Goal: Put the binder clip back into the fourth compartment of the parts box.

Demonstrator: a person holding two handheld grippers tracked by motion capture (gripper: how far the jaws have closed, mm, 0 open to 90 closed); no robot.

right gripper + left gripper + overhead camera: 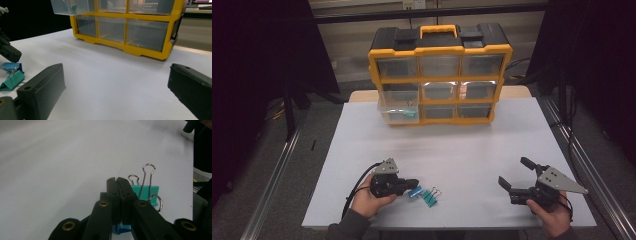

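high view: one blue clip (415,192), two teal clips (430,198), nine drawers (440,90).

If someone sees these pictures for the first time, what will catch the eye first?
The yellow-and-black drawer cabinet at the table's far edge, with one clear drawer pulled out at its left. Near the front edge, the left gripper is shut beside a few teal and blue binder clips, while the right gripper stands open.

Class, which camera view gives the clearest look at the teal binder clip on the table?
The left gripper view: the teal clip lies close and sharp beside the shut left gripper, wire handles plain. The high view shows it small, among other clips. The right gripper view catches it at the left edge, partly hidden by a jaw.
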